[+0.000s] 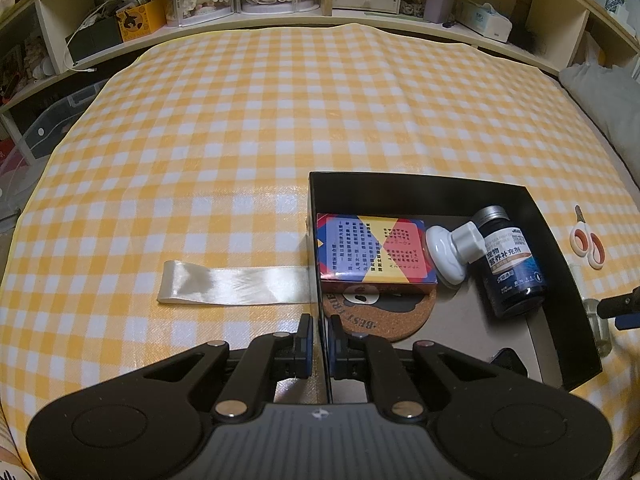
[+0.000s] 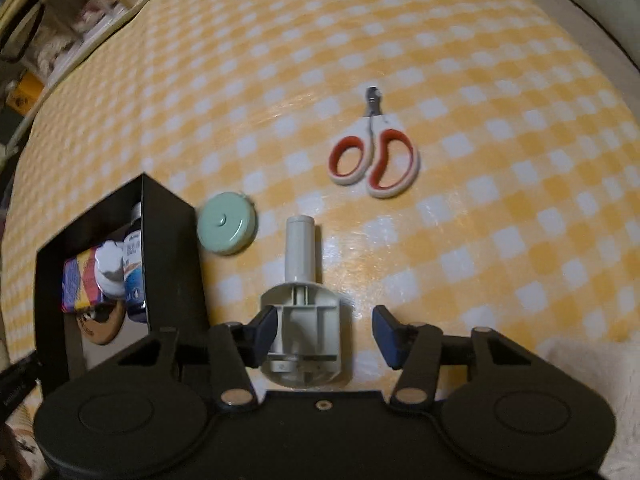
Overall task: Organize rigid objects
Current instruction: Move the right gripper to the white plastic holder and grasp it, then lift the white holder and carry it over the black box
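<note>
On the checked tablecloth (image 1: 240, 128) a black box (image 1: 420, 184) holds a colourful carton (image 1: 372, 250) lying on a cork coaster (image 1: 380, 316), a dark bottle (image 1: 512, 264) on its side and a white knob-shaped piece (image 1: 448, 250). The left gripper (image 1: 320, 340) is pinched on the box's left wall. The right gripper (image 2: 324, 328) stands partly open around a clear glass bottle (image 2: 300, 308); its left finger (image 2: 266, 324) touches it, the right is apart. Scissors (image 2: 374, 152) and a green tape measure (image 2: 227, 224) lie nearby.

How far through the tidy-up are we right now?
Partly done. Already in the black box: card pack, dark bottle, white plug-in piece, cork coaster. In hand: left tongs clamp the box wall; right tongs straddle the clear refill bottle, not yet gripping. Left on the cloth: green tape measure, clippers.
</note>
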